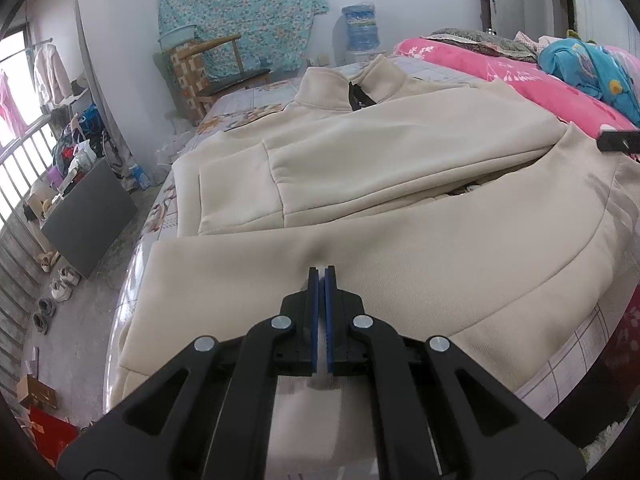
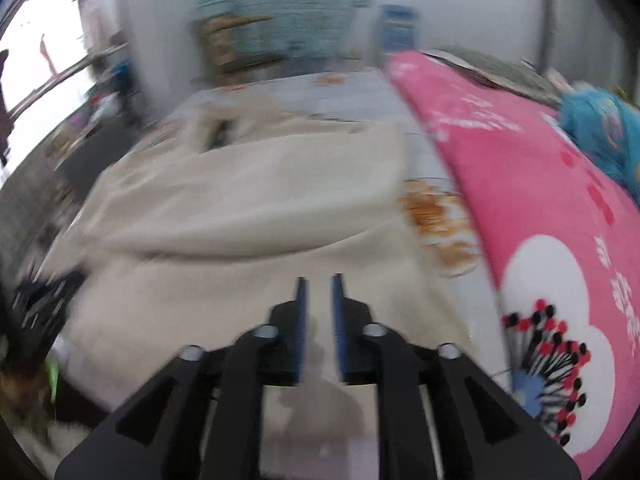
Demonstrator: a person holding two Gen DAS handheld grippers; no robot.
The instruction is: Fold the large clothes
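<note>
We count one cream zip-collared fleece jacket (image 1: pixel 360 152), one pink flowered quilt (image 2: pixel 520 184), one wooden-armed chair (image 1: pixel 224 68), one blue water-cooler bottle (image 1: pixel 360 28) and two black grippers.

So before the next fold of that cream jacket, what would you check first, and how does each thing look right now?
1. Left hand-held gripper shut on the cream jacket: cannot tell if fabric is pinched.
2. Right hand-held gripper free of cloth: ok, jaws apart, nothing between.
3. Sleeve folded across the body: ok.
4. Collar lying flat: ok.
5. Pink quilt off the jacket: ok.
6. Right view sharp: not ok, blurred.
</note>
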